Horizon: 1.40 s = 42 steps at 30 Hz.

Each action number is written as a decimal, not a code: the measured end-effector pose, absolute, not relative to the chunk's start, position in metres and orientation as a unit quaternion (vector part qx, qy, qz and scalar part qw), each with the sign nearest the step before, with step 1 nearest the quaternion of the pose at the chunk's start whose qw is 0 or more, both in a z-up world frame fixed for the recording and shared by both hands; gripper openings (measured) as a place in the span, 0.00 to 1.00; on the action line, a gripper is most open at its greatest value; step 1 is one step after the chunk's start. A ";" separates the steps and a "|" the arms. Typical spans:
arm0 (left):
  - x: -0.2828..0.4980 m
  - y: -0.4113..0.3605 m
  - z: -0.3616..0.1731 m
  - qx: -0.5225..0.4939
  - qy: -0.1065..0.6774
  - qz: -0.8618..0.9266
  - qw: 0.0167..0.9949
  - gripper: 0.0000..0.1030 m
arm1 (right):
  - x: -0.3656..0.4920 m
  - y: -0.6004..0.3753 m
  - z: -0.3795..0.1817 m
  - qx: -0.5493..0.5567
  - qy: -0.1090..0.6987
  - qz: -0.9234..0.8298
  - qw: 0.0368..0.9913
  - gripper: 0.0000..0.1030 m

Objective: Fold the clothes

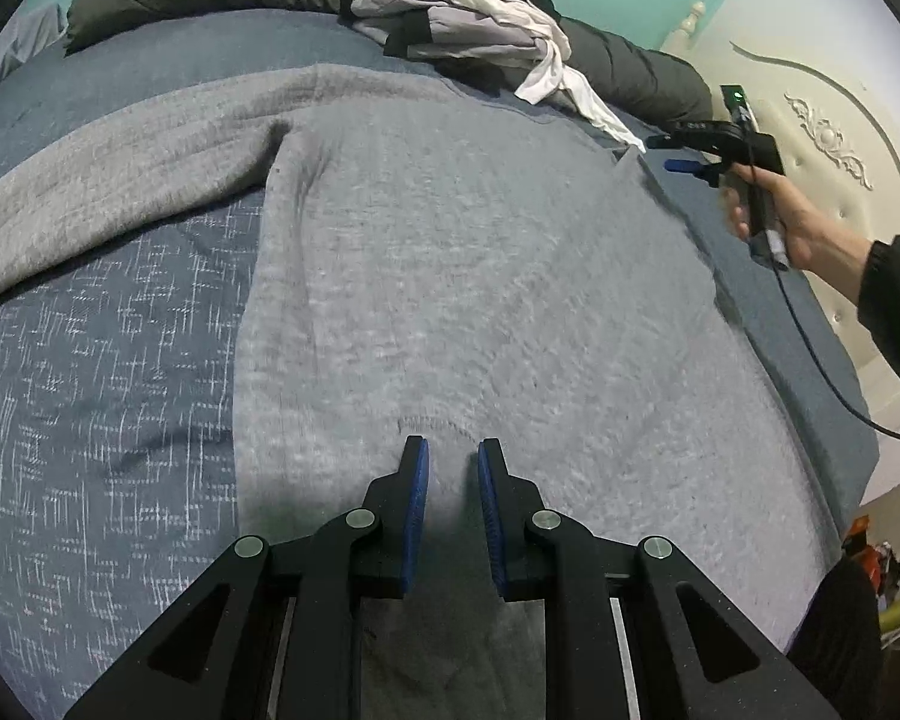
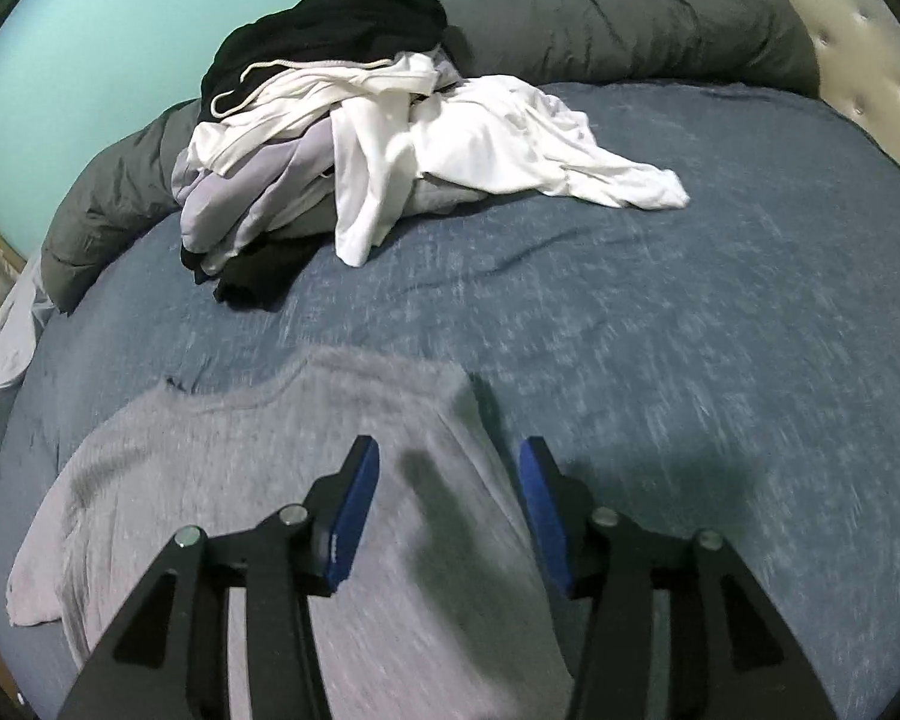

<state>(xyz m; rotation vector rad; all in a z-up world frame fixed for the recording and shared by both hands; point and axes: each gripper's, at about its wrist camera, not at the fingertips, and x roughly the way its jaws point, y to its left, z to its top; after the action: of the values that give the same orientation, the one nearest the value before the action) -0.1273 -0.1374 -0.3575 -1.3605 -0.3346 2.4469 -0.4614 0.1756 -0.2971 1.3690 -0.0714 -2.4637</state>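
Observation:
A grey knit sweater (image 1: 480,300) lies spread flat on the blue bed sheet (image 1: 90,390), with one sleeve (image 1: 120,150) stretched to the left. My left gripper (image 1: 452,462) sits low at the near edge by the collar. Its blue pads stand close together with a fold of the grey knit pinched between them. At the sweater's far right corner a hand holds my right gripper (image 1: 666,153). In the right wrist view that gripper (image 2: 450,462) hovers open over the sweater's (image 2: 240,480) corner edge, its pads apart and touching nothing.
A pile of white, lilac and black clothes (image 2: 360,138) lies at the far side of the bed, against a rolled dark grey duvet (image 2: 630,18). A cream padded headboard (image 1: 822,138) stands on the right. Bare blue sheet (image 2: 690,330) lies right of the sweater.

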 end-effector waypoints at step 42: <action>-0.138 -0.131 -0.370 -0.496 -0.100 0.847 0.166 0.18 | -0.478 0.173 -0.340 0.508 0.009 -0.845 0.168 0.08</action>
<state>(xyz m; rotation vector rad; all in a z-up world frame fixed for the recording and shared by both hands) -0.1376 -0.1305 -0.3702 -1.4118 -0.2855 2.4108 -0.4783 0.1726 -0.3397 1.4442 0.0258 -2.4024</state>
